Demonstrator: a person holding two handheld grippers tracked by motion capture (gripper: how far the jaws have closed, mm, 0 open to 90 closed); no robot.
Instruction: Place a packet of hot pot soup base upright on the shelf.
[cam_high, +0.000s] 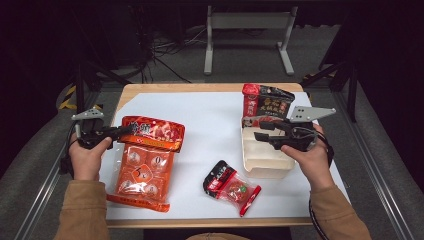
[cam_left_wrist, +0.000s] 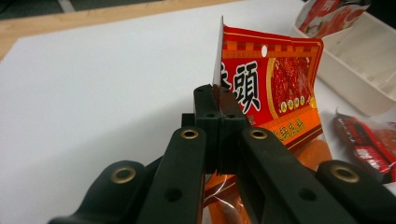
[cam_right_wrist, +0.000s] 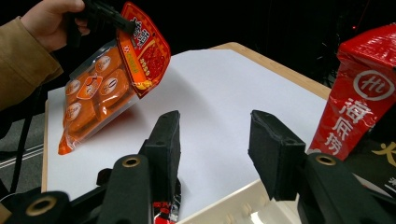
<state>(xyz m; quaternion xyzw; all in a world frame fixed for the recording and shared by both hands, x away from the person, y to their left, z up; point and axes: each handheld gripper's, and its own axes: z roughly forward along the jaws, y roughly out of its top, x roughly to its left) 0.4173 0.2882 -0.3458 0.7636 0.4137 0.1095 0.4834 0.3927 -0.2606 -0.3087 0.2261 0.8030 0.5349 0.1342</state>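
Two grippers are in my hands. My left gripper (cam_high: 121, 131) is clamped tight on the top edge of the orange-red hotpot base packet (cam_high: 146, 160), at about nine o'clock on the white table sheet (cam_high: 210, 120). From the right gripper view, that packet (cam_right_wrist: 109, 70) hangs tilted from the jaws, its upper end lifted and its lower corner low by the sheet. In the left gripper view, the packet's sealed header (cam_left_wrist: 266, 84) stands on edge straight up out of my pressed-together jaws, at twelve o'clock from them.

My right gripper (cam_high: 257, 129) holds nothing; its jaws stand partly apart, hovering over the rim of the white tray (cam_high: 262, 160) at three o'clock on the sheet. A red and black pouch (cam_high: 265, 102) stands at twelve o'clock from that gripper, in the tray's far end. One small red sachet (cam_high: 231, 187) lies at six o'clock on the sheet, well apart from both grippers.
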